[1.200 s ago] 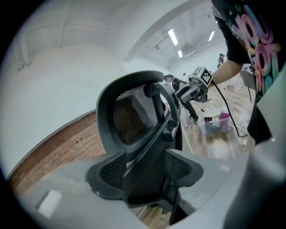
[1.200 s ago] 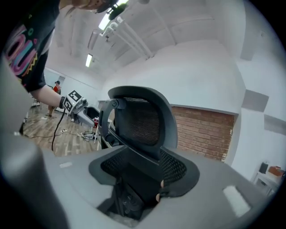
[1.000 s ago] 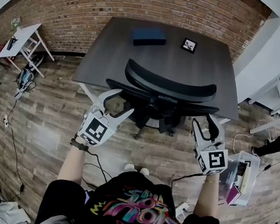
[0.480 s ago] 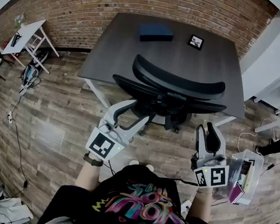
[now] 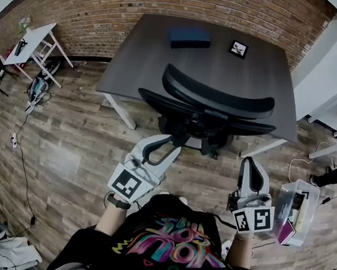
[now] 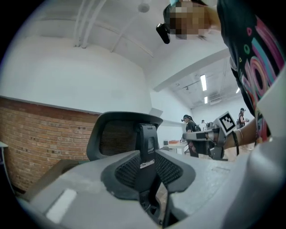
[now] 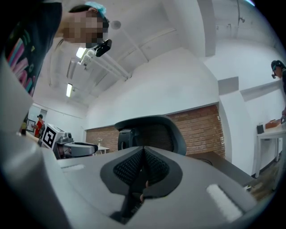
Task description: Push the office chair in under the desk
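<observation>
1. Head view: the office chair (image 5: 214, 103) sits at the desk's (image 5: 134, 62) near edge, its seat under the top. Both grippers were up beside the chair a second ago and have now drawn back toward the person. The left gripper (image 5: 163, 143) was spread wide then; now its jaws are closing on nothing. The right gripper (image 5: 252, 164) is closed and empty.
2. Left gripper view: a narrow gap remains between the jaws of the left gripper (image 6: 152, 167), with nothing in it. The chair's backrest (image 6: 118, 136) stands beyond, untouched.
3. Right gripper view: the pads of the right gripper (image 7: 143, 154) meet, holding nothing. The backrest (image 7: 156, 132) is ahead, apart.
</observation>
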Action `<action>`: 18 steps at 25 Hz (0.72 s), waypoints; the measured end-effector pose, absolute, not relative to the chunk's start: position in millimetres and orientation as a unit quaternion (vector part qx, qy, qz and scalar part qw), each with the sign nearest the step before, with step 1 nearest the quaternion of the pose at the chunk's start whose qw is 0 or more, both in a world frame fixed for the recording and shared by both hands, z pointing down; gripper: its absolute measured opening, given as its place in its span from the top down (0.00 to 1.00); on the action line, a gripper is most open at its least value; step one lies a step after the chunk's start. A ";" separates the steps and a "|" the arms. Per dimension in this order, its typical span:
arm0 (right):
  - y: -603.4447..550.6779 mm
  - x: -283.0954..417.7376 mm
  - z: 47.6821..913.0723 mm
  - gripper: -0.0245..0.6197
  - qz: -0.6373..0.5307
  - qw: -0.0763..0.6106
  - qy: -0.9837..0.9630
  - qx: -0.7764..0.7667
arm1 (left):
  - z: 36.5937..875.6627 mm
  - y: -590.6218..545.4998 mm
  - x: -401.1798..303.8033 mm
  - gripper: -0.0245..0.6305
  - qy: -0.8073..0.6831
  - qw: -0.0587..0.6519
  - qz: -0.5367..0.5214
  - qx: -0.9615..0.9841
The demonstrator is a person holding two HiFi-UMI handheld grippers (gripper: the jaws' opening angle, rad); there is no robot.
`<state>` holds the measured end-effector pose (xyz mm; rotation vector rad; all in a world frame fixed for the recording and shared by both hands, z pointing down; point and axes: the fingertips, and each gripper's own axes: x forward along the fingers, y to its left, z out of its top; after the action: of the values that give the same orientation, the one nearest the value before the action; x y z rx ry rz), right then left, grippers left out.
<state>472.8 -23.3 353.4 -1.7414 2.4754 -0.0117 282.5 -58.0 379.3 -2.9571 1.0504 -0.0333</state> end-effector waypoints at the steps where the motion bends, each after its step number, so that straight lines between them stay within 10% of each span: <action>1: -22.8 471.9 355.4 0.96 -0.004 0.053 0.815 -0.577 | 381.0 -56.6 283.7 0.80 0.331 -0.007 -0.007 -0.943; 18: -7.2 470.4 386.1 0.96 -0.034 0.016 0.804 -0.593 | 403.2 -44.9 286.2 0.96 0.352 -0.029 -0.029 -0.935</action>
<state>470.4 -7.2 386.1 -1.8458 2.5013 -0.1046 286.2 -44.9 403.2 -2.9936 1.1286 -0.0918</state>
